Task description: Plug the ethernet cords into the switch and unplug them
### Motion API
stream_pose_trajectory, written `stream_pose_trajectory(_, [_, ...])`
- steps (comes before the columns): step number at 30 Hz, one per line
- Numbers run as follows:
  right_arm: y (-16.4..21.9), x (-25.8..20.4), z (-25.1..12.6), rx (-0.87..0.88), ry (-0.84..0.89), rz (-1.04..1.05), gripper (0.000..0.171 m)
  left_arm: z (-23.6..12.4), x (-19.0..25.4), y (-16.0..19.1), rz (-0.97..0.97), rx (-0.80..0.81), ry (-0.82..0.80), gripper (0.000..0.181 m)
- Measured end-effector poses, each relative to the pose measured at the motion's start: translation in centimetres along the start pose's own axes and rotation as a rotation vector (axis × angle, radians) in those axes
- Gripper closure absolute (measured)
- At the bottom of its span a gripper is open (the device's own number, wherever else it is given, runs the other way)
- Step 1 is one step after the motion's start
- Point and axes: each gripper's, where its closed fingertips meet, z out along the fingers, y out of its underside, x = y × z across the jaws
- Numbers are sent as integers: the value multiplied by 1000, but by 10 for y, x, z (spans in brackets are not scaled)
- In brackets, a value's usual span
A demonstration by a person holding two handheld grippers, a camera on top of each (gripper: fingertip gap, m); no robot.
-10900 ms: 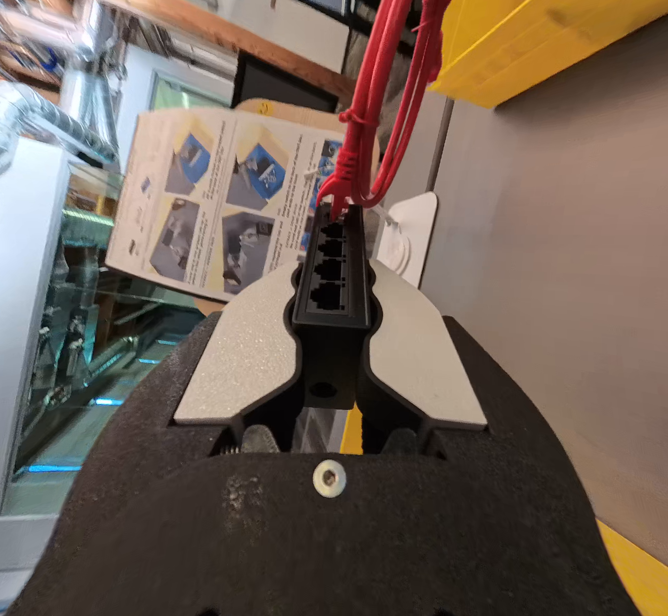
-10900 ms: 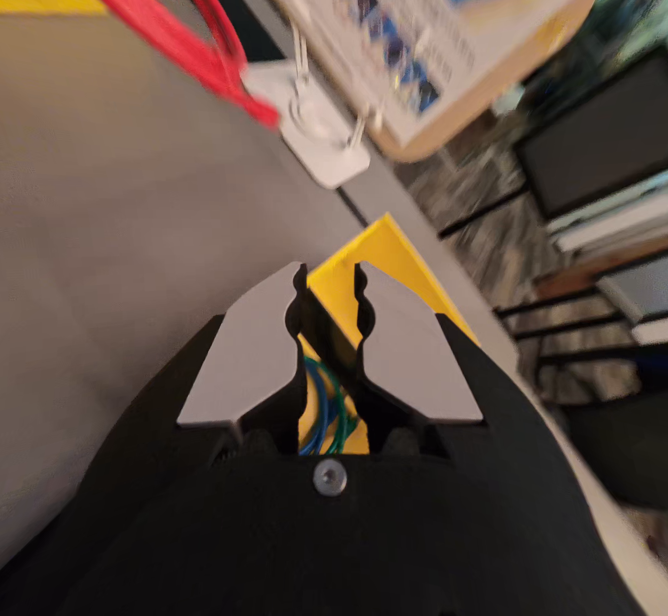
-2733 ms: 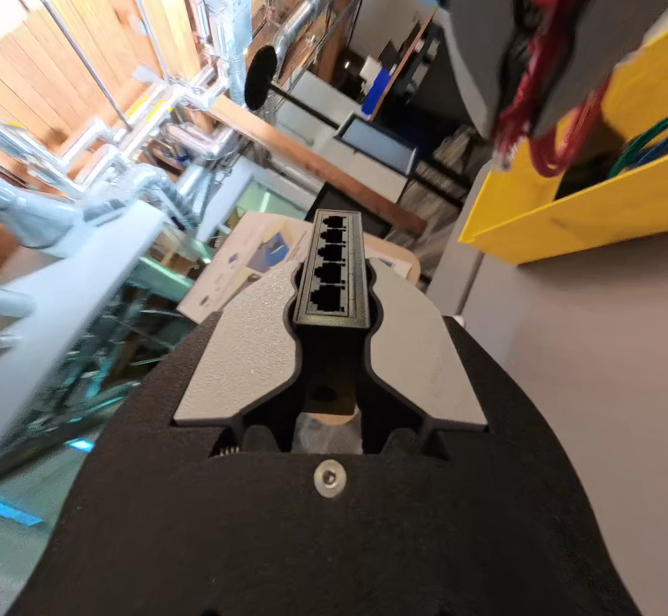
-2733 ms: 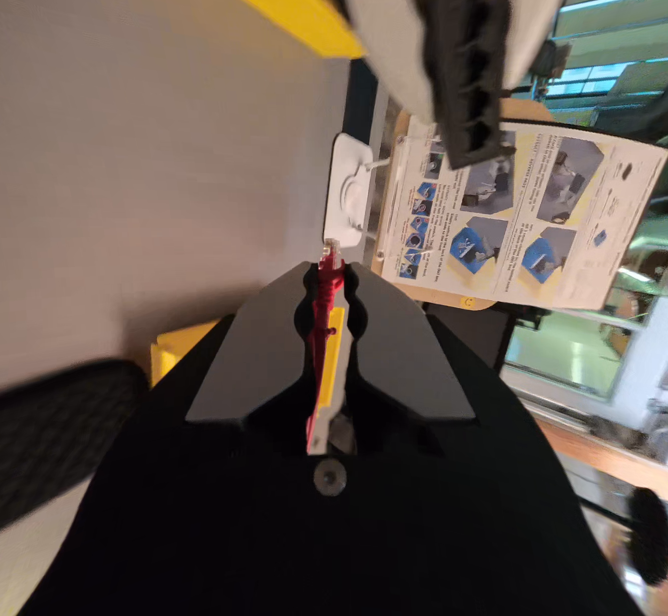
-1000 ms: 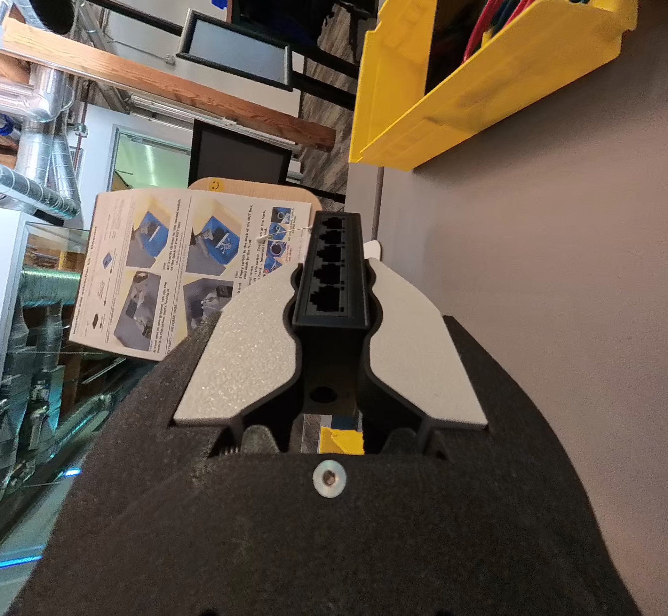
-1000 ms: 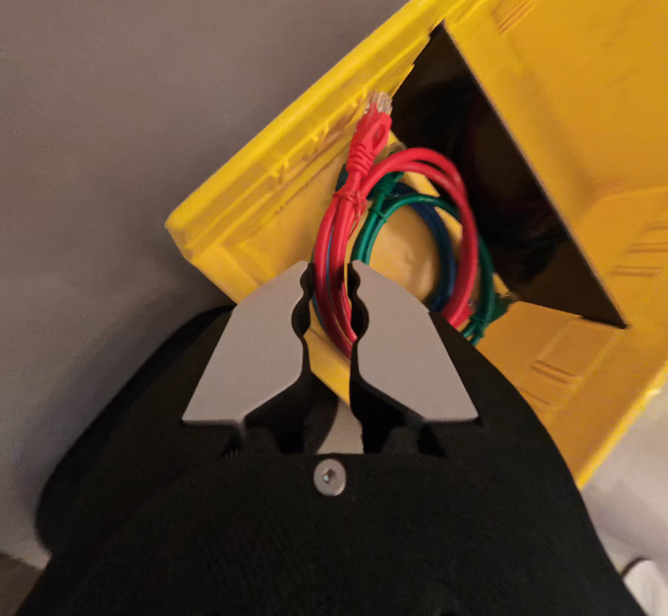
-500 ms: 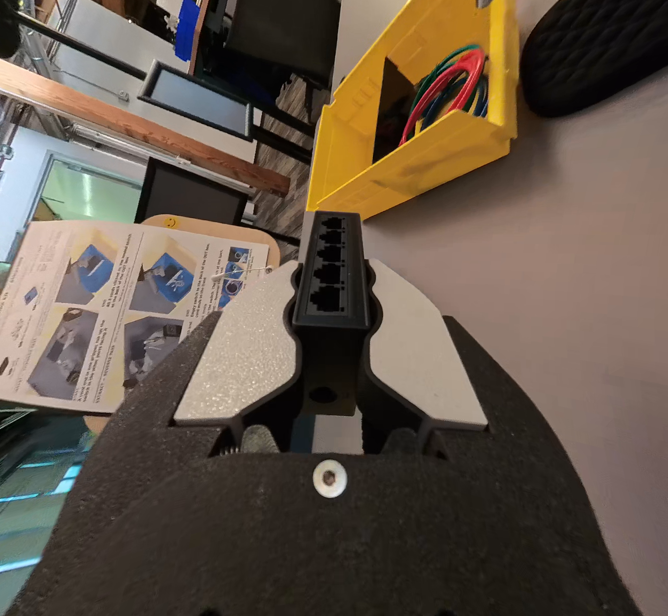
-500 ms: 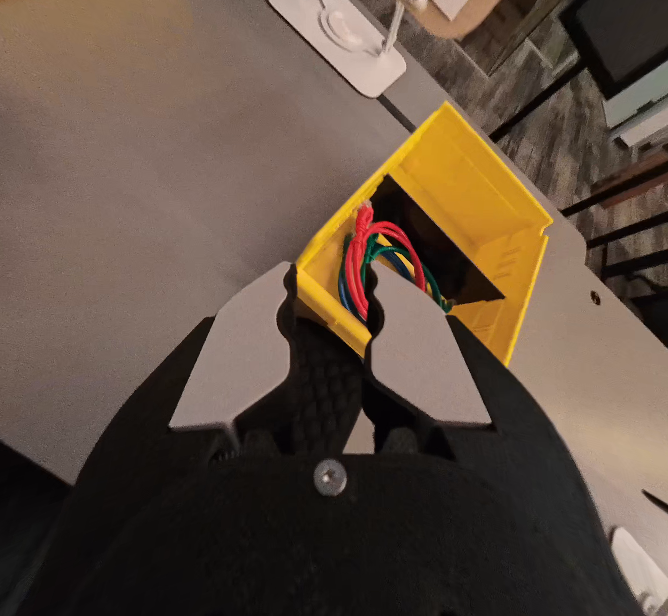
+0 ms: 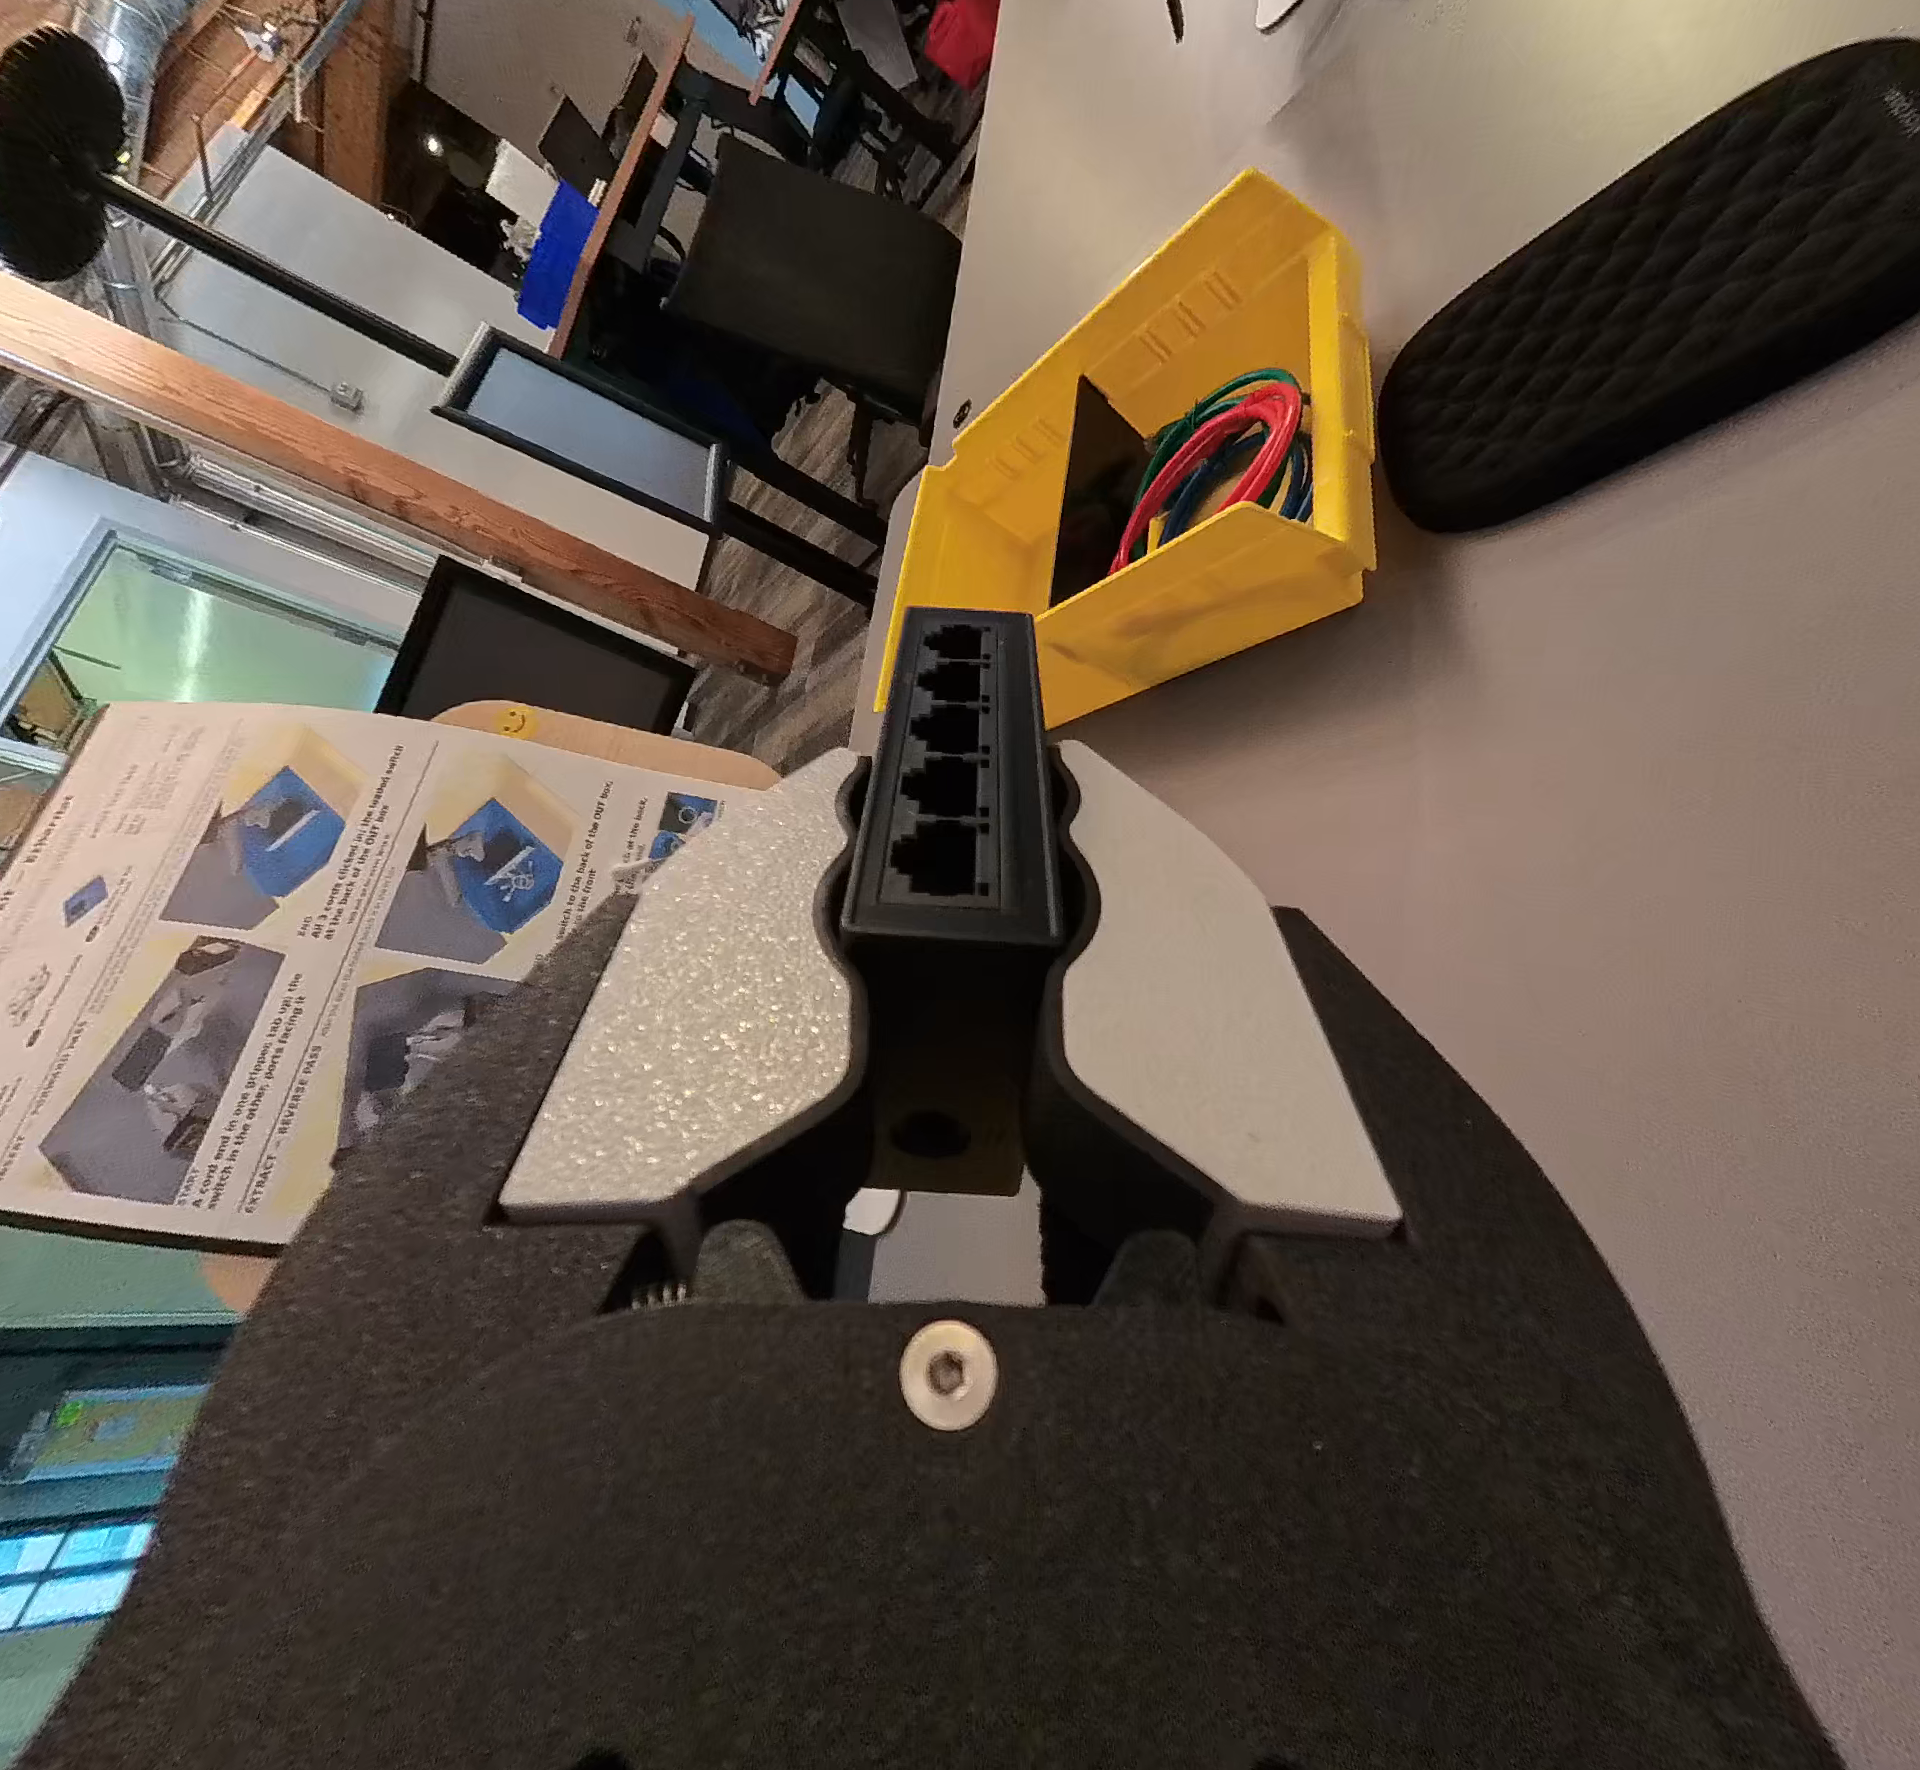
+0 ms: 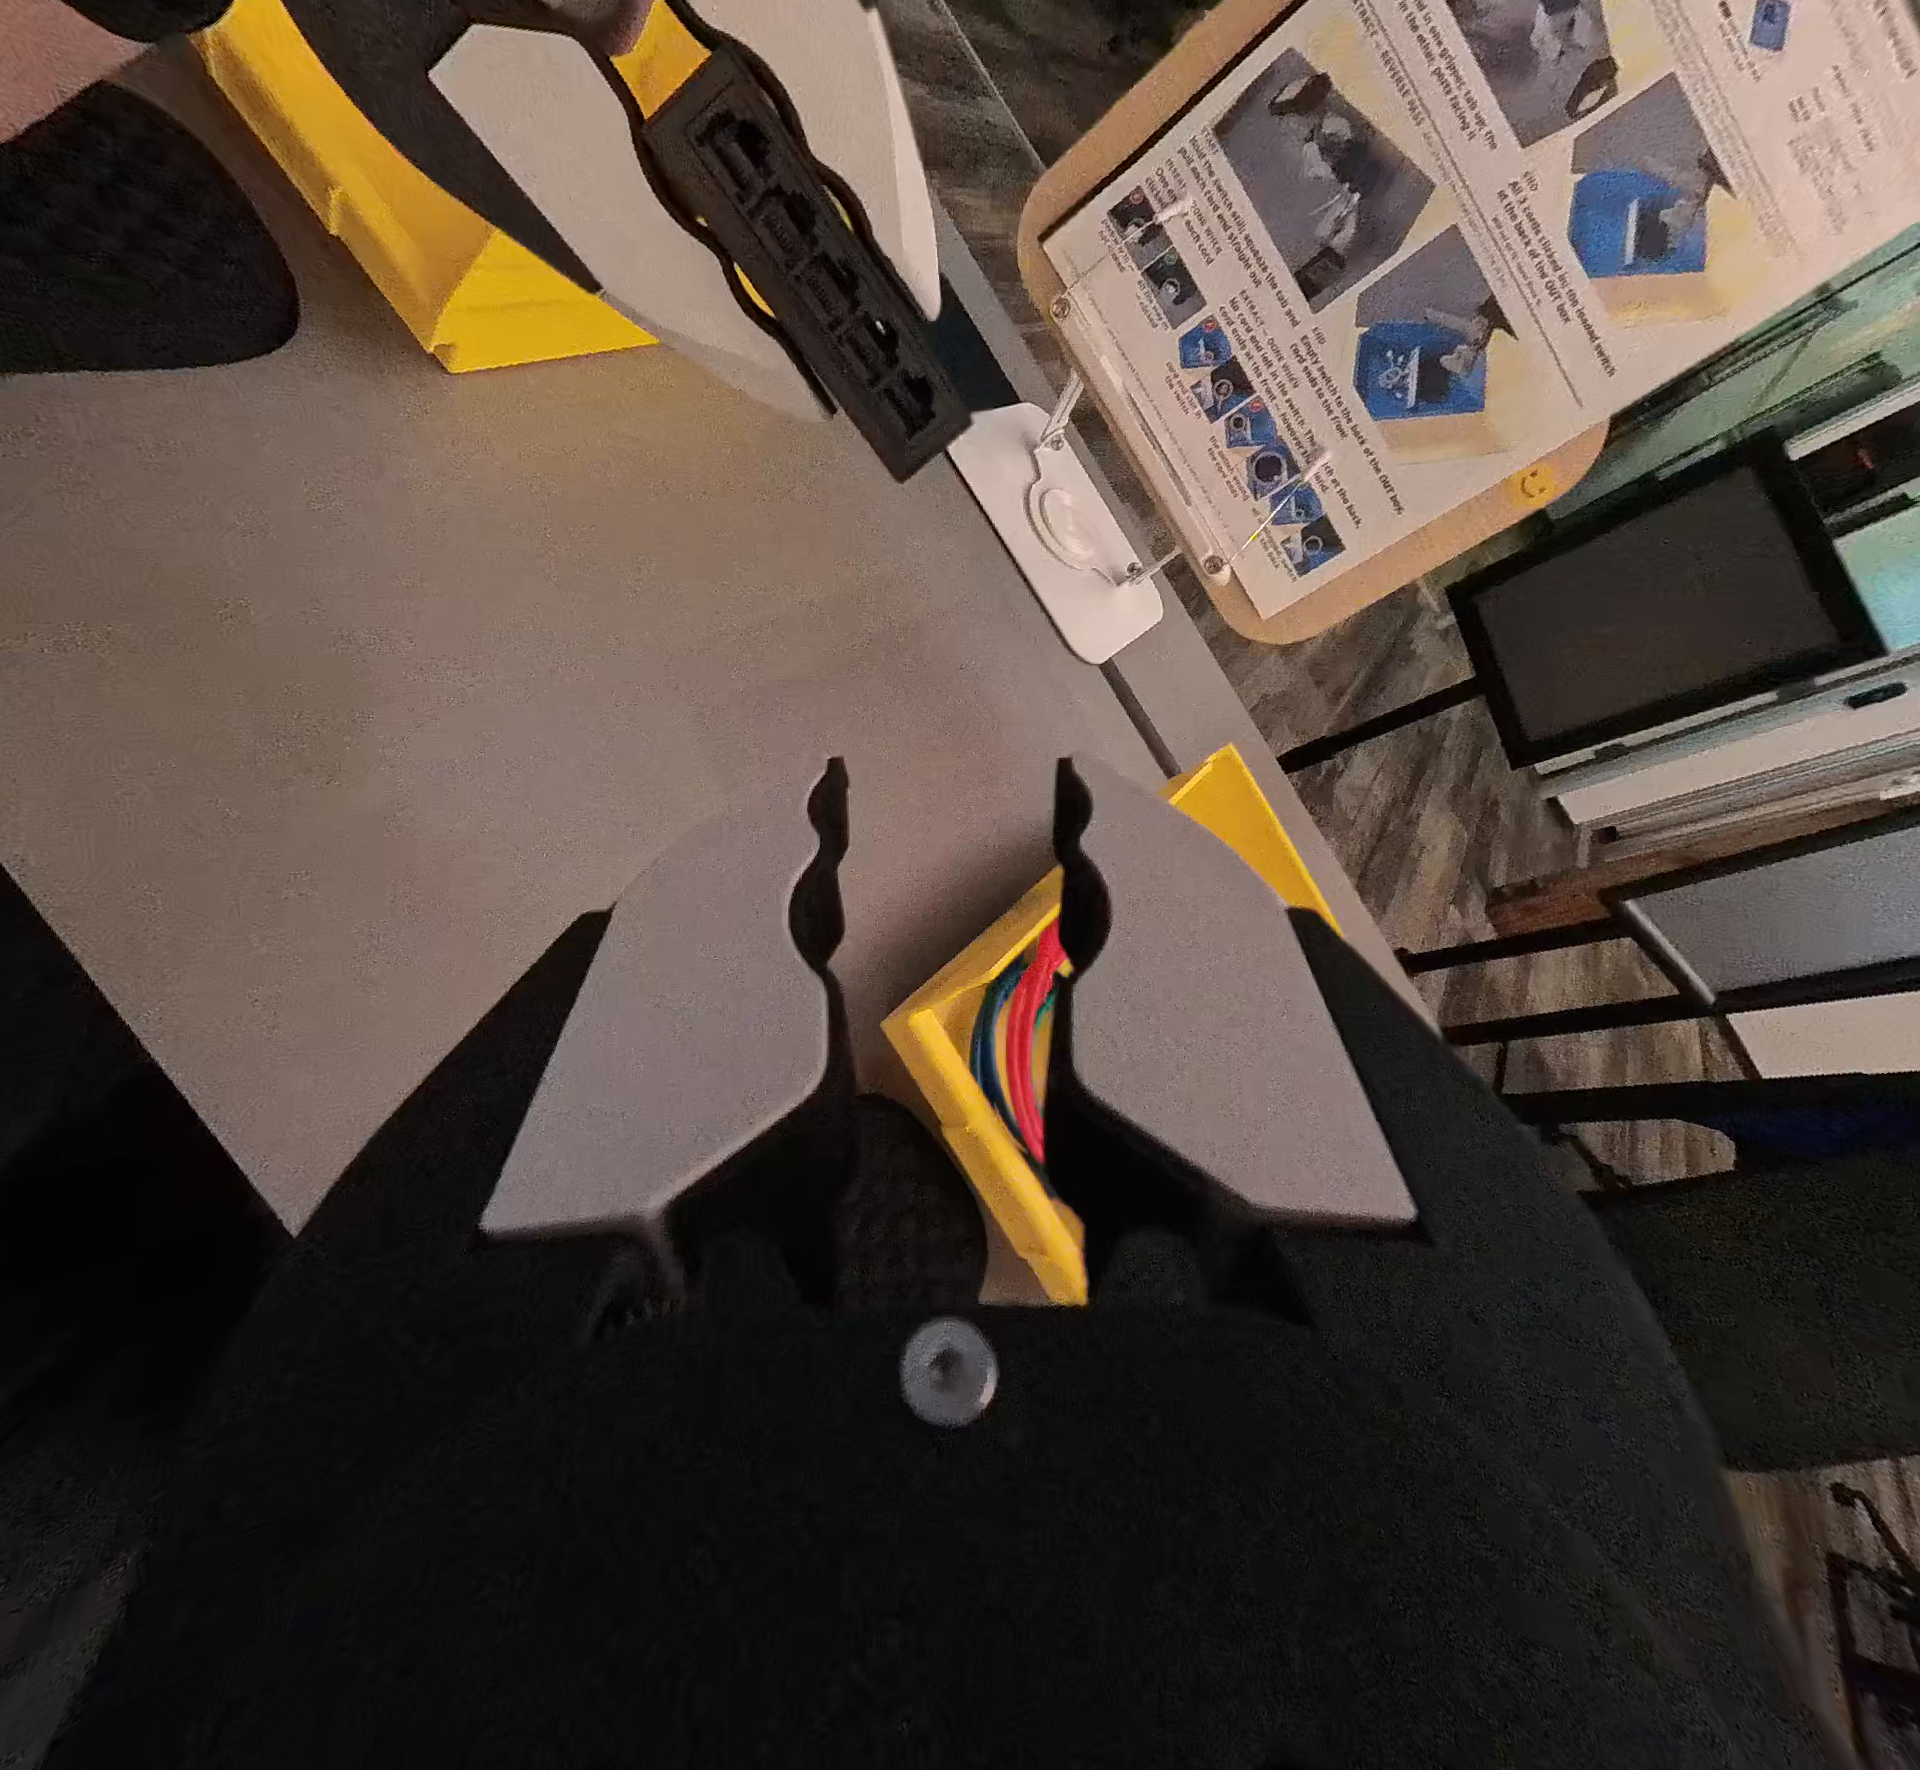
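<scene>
A: What has just changed?

B: A second ago the right tongs (image 10: 940, 847) were clenching the red cord (image 9: 1210, 463) inside the yellow bin (image 9: 1195, 608). Now they are standing released and empty over the worktop (image 10: 364, 681), and the red cord is lying coiled in that bin with the green and blue ones.

A: And the switch (image 9: 961, 785)?

B: The left tongs (image 9: 956, 837) are grasping it at the middle of the left view; in the right view it is sitting at the upper left. All five ports are looking empty, while about eleven seconds ago the red cord was plugged into the far port.

A: So the unplugging is finishing?

B: I am judging so: no cord is sitting in the switch.

A: Counts?

B: One switch, five ports, three cords that I can tell, two yellow bins, one instruction sheet (image 10: 1455, 214) at the upper right.
</scene>
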Motion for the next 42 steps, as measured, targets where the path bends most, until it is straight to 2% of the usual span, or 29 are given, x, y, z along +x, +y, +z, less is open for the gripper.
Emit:
stream_pose_trajectory(8, [-23, 4, -11, 47, 27, 1, 132, -12, -3, -9, 7, 29, -9, 151])
stream_pose_trajectory(19, [-10, 8, 1, 115, 5, 58, 132, -11, -9, -6, -32, 54, -12, 151])
stream_pose_trajectory(32, [-11, -3, 32, 282, -135, 66, 128, 0, -11, 3, -70, 48, -16, 151])
stream_pose_trajectory(42, [2, 7, 38, 288, -180, 58, 127, 16, -8, 19, -104, 8, 10, 151])
